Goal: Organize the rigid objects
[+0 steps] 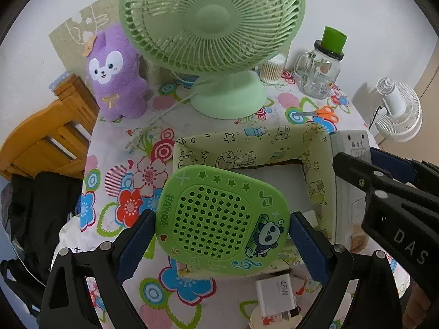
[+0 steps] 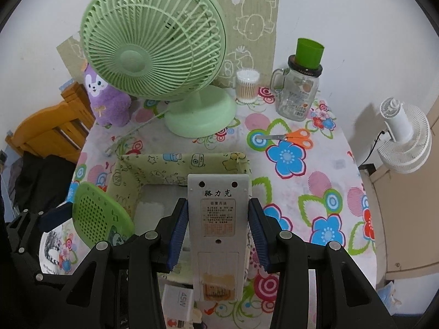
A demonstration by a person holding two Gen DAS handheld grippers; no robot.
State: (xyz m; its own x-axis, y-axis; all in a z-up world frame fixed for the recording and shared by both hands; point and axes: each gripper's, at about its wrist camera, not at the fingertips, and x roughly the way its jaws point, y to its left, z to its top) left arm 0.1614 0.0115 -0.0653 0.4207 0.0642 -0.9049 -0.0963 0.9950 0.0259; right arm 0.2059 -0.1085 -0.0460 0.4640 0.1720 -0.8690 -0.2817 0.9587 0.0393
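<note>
My left gripper [image 1: 222, 235] is shut on a green panda speaker [image 1: 222, 219] and holds it over the near left corner of the green fabric storage box [image 1: 247, 139]. It also shows in the right wrist view [image 2: 101, 216]. My right gripper [image 2: 218, 233] is shut on a grey rectangular device with Chinese text [image 2: 218, 219], held over the box's right wall [image 2: 181, 164]. In the left wrist view the grey device [image 1: 348, 192] stands at the box's right side. The box floor shows white.
A green desk fan [image 2: 164, 54], a purple plush [image 1: 115, 74], a cotton swab tub [image 2: 247, 85], a glass mug jar with a green cup [image 2: 299, 90] and orange scissors [image 2: 290, 137] stand behind the box. A white 45W charger [image 1: 277, 296] lies near the front edge. A wooden chair [image 1: 46, 137] is left.
</note>
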